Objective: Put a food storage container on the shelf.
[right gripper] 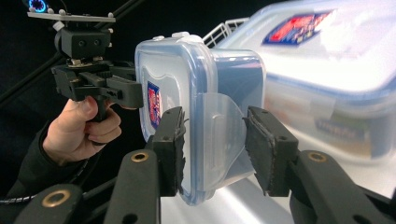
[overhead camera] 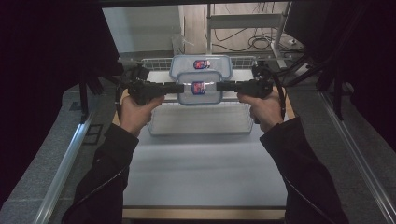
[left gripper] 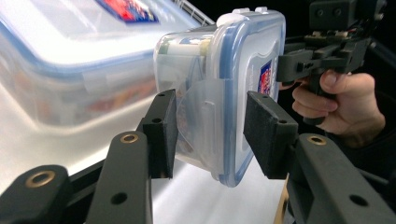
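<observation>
jaws of both grippers pinch a clear rounded plastic box (overhead camera: pixel 199 87) with blue-rimmed lid.

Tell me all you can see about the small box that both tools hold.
The small box is clear plastic, with a blue-rimmed lid that carries a red and blue label. Its side flaps hang unlatched. It is held in the air, level, lid up, in front of a larger box of the same kind. The left tool grips one end, the right tool the other, each straddling a flap.
</observation>
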A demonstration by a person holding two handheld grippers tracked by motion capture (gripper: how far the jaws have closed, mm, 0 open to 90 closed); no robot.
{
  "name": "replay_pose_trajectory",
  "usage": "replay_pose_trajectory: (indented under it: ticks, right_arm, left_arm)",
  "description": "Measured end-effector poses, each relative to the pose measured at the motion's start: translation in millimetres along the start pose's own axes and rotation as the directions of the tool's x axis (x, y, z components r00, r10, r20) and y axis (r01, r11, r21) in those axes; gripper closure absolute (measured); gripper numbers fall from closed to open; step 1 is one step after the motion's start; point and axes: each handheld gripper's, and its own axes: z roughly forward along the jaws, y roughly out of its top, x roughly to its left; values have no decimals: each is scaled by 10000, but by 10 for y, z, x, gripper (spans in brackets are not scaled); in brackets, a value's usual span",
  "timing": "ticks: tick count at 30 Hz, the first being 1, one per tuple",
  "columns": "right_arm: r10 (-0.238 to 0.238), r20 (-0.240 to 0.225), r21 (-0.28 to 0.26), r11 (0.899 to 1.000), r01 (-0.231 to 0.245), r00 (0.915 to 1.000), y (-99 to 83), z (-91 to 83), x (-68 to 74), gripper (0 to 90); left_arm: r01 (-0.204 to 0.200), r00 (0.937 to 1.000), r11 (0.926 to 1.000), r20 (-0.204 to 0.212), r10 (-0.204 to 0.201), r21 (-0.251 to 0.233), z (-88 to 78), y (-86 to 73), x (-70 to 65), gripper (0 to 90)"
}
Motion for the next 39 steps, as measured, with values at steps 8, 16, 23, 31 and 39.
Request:
replay_pose_trajectory:
  ticks: [8, 16, 23, 31, 39]
  right_arm:
    - [97, 68, -210, 9997, -96, 9999, 239, 3, -23, 581]
    - [160, 68, -474, 9988, -157, 9998, 424, -7, -50, 579]
    - [406, 39, -573, 9975, -403, 9992, 544, 39, -130, 579]
    - [628, 171, -541, 9966, -618, 9979, 601, 139, -249, 579]
    - [722, 351, -483, 9963, -705, 9968, 604, 198, -298, 576]
  left_arm:
    - [41, 10000, 9999, 75, -40, -112, -1, 271, 50, 558]
    - [37, 10000, 9997, -33, -38, -235, 13, 473, 62, 557]
    - [293, 9995, 9990, -133, -297, -329, 40, 590, 134, 555]
    - [687, 9975, 9968, -148, -694, -405, 116, 594, 310, 549]
    - [293, 9963, 9985, -791, -329, -466, 182, 607, 296, 518]
